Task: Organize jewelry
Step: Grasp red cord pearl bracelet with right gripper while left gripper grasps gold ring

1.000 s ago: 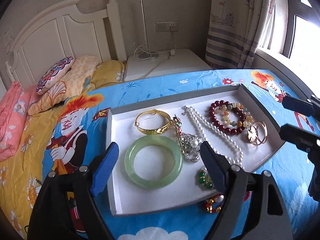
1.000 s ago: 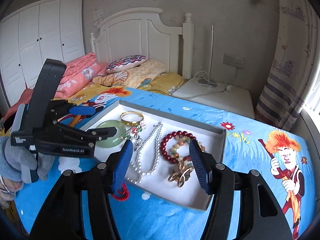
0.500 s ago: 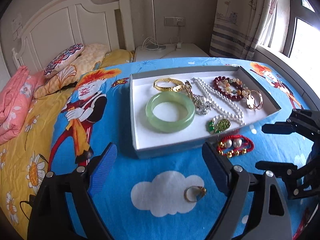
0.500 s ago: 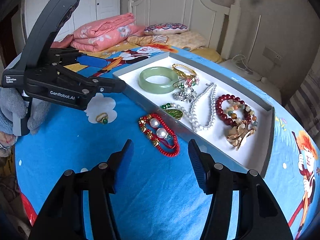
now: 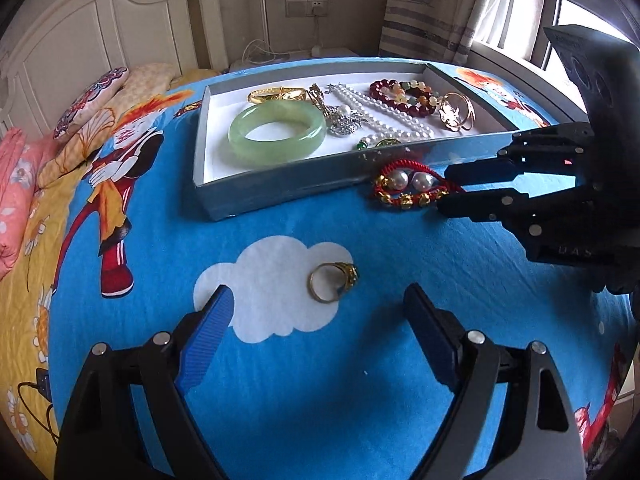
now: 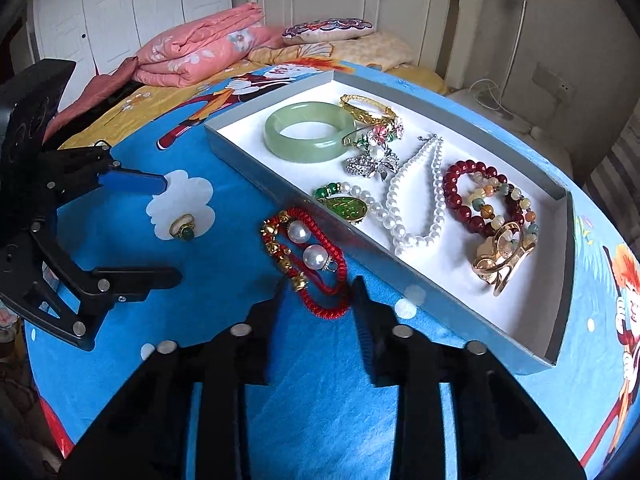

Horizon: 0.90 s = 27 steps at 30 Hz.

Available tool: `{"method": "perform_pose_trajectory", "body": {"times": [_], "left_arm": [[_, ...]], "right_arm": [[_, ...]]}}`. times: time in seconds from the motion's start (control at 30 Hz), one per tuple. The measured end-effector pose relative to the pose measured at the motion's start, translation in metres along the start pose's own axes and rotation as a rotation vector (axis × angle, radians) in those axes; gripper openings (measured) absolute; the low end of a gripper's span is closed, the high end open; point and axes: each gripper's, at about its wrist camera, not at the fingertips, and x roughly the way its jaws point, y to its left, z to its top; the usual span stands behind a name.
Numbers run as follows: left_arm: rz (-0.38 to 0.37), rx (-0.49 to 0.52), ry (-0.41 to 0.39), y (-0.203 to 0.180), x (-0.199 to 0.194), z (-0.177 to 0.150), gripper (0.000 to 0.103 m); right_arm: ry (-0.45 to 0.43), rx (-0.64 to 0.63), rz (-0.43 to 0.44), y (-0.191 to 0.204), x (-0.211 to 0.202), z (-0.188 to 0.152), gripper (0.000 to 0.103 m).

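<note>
Closing in, your right gripper (image 6: 318, 290) has just been narrowing its jaws around the near loop of the red cord bracelet (image 6: 306, 258), which lies on the bedspread against the tray (image 6: 440, 280) wall; whether the pads bite yet, I cannot tell; it is light and limp (beads will swing), so pinch the cord; your left gripper (image 5: 318, 326) hangs spread before the ring (image 5: 332, 281), nearer than the tray.

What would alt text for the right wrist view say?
Black right gripper jaws close around a red cord bracelet with pearls on a blue bedsheet, beside a grey tray of jewelry.
</note>
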Motion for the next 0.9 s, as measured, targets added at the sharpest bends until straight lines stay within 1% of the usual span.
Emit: {"method": "perform_pose_trajectory", "body": {"times": [0.07,0.17,0.37,0.43,0.5,0.53,0.67,0.77,0.83,0.9], "left_arm": [[-0.001,-0.004,0.001,0.002,0.0,0.0,0.086],[-0.001,-0.002,0.002,0.002,0.0,0.0,0.086],[-0.006,0.008,0.001,0.001,0.001,0.002,0.086],[-0.008,0.009,-0.001,0.0,0.001,0.003,0.084],[-0.006,0.015,-0.006,-0.001,0.001,0.004,0.077],[-0.006,0.015,-0.009,-0.001,0.001,0.005,0.075],[-0.004,0.013,-0.019,-0.002,0.002,0.009,0.063],[-0.007,0.03,-0.03,-0.006,0.001,0.008,0.056],[-0.013,0.039,-0.036,-0.007,0.0,0.007,0.053],[-0.018,0.043,-0.04,-0.007,-0.001,0.006,0.047]], "right_arm": [[-0.004,-0.015,-0.013,0.004,-0.001,-0.002,0.015],[-0.016,-0.042,-0.053,0.011,-0.005,-0.006,0.012],[-0.093,-0.032,-0.079,0.016,-0.027,-0.013,0.012],[-0.125,-0.015,-0.076,0.015,-0.037,-0.014,0.011],[-0.156,-0.005,-0.079,0.015,-0.046,-0.012,0.011],[-0.17,0.001,-0.078,0.015,-0.05,-0.011,0.01],[-0.217,0.022,-0.076,0.016,-0.064,-0.011,0.01],[-0.233,0.032,-0.077,0.017,-0.069,-0.011,0.01],[-0.235,0.039,-0.076,0.016,-0.07,-0.012,0.005],[-0.239,0.045,-0.076,0.016,-0.07,-0.012,0.005]]}}
